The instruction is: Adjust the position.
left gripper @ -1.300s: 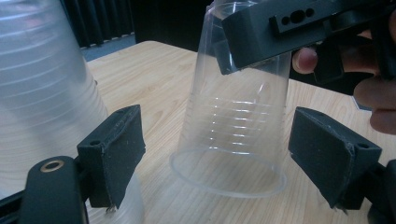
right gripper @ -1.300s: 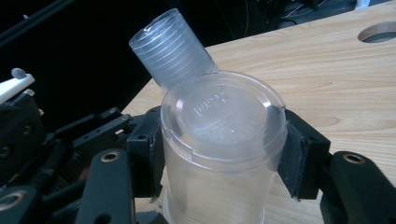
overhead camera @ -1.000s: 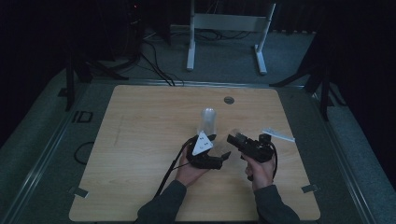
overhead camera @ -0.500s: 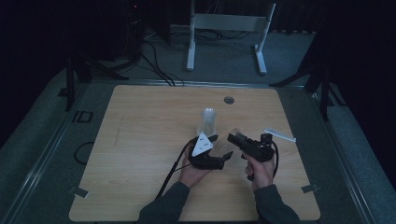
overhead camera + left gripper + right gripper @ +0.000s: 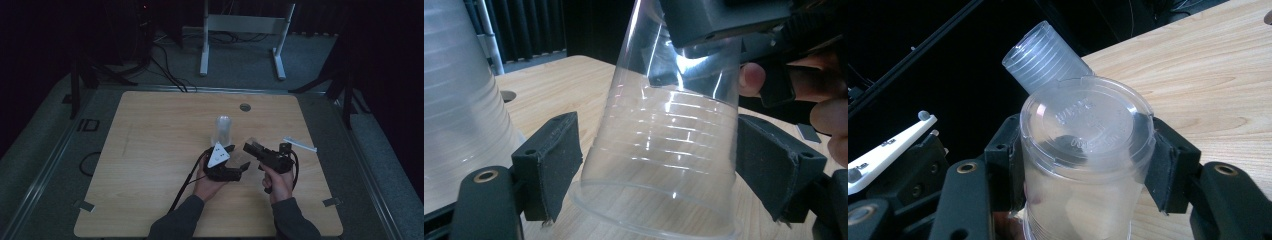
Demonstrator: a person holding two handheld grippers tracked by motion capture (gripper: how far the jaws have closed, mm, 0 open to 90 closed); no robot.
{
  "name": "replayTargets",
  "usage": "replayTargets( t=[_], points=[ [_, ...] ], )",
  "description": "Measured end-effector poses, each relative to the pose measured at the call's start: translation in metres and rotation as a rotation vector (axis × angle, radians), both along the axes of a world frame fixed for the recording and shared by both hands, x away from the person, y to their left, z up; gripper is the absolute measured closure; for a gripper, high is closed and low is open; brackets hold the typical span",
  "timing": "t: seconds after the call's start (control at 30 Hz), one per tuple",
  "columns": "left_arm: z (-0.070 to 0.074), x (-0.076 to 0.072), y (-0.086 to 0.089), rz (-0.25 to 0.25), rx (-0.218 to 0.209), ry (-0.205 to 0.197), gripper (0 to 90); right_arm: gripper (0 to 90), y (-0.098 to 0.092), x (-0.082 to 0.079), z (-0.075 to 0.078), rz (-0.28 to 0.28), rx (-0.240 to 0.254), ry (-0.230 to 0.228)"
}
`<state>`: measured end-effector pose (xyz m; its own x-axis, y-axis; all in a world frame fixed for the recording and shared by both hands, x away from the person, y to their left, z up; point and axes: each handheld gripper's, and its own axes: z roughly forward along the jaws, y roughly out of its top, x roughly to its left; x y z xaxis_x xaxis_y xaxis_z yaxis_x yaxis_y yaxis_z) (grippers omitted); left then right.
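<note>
Right gripper view: my right gripper clamps the cup, steadying it.
Left gripper: jaws just closing around cup's rim, not touching.
Stack: upright, near.

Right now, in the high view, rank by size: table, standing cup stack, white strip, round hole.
1. Table
2. Standing cup stack
3. White strip, longer but far thinner
4. Round hole
</note>
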<state>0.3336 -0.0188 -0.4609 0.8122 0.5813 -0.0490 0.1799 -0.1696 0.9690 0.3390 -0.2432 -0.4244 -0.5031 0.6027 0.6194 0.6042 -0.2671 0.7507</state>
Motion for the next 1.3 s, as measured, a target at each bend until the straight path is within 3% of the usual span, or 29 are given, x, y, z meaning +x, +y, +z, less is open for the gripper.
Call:
replayTargets(
  t=[0.3, 0.57, 0.9, 1.3],
  points=[
    [-0.0005, 0.0, -0.0014, -0.003, 0.011, 0.003, 25.1, 41.8, 0.0007, 0.0005, -0.0007, 0.009, -0.001, 0.007],
    [-0.0014, 0.0013, -0.0029, -0.008, 0.012, 0.015, 22.4, 41.9, 0.0009, 0.0009, -0.0007, 0.016, 0.005, 0.011],
    [-0.0001, -0.001, -0.0042, -0.01, 0.029, 0.0, 27.4, 41.6, 0.0001, 0.0013, -0.0001, 0.02, 0.009, 0.011],
    [0.0014, -0.0024, -0.0038, -0.016, 0.038, -0.004, 28.8, 31.8, -0.0018, 0.0023, 0.0012, 0.023, -0.008, 0.009]
  ],
)
